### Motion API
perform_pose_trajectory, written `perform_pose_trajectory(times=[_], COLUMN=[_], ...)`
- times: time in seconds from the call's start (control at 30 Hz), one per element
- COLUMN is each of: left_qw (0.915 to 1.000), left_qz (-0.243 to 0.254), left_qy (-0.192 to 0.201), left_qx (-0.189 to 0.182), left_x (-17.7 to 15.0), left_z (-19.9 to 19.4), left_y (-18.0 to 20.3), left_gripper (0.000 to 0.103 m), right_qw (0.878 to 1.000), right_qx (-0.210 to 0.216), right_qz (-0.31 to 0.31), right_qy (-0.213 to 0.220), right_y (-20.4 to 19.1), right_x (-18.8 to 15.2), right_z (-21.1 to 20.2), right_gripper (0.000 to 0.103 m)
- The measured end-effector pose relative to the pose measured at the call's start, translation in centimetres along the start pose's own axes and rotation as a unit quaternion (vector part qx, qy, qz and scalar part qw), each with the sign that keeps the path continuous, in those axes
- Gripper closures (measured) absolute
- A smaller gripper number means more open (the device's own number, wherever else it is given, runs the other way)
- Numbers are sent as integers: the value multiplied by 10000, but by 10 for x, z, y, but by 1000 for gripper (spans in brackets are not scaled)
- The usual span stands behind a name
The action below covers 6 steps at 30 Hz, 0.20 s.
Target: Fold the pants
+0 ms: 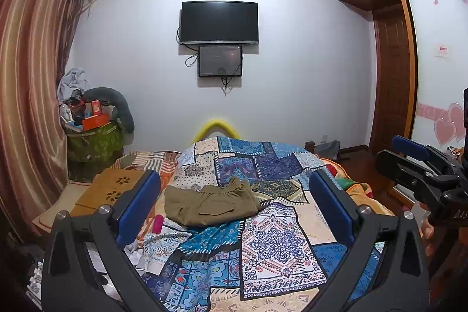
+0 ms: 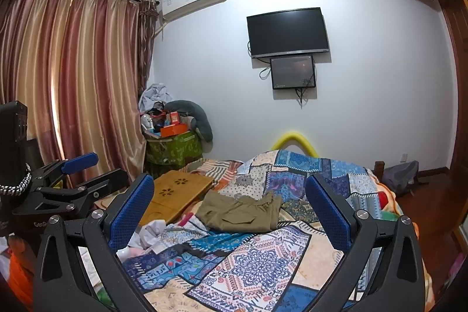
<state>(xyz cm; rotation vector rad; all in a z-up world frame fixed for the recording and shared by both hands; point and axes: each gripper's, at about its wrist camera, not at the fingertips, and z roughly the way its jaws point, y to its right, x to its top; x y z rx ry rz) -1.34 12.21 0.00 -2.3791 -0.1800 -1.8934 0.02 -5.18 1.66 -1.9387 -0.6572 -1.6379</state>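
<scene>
Pants (image 1: 210, 203), olive, folded into compact stack, lie mid-bed on patchwork quilt (image 1: 275, 247). My left gripper (image 1: 234, 209) and right gripper (image 2: 229, 212) held above quilt, jaws spread wide, gripping nothing. Wooden lap tray (image 2: 175, 192) beside pants.

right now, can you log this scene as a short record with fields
garment: olive pants, folded into a compact bundle, waistband on the far side
surface: patchwork bedspread on the bed
left gripper: open, fingers apart, holding nothing
right gripper: open, holding nothing
contact: neither gripper touches the pants
beside pants: wooden lap tray to their left
back wall: dark tv
</scene>
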Motion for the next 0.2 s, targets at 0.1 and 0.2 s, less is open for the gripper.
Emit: perform_pose_trajectory(times=[0.1,0.2], left_qw=[10000,10000], left_qz=[-19,-22], left_qy=[7,-15], left_qx=[-4,-4], left_x=[0,-1], left_z=[0,1], left_y=[-1,-2], left_gripper=[0,0], right_qw=[10000,10000], right_qx=[8,13], right_qz=[15,22], right_qy=[-27,-39], right_y=[-1,-1], right_x=[-1,-2], right_z=[1,1], right_gripper=[0,0])
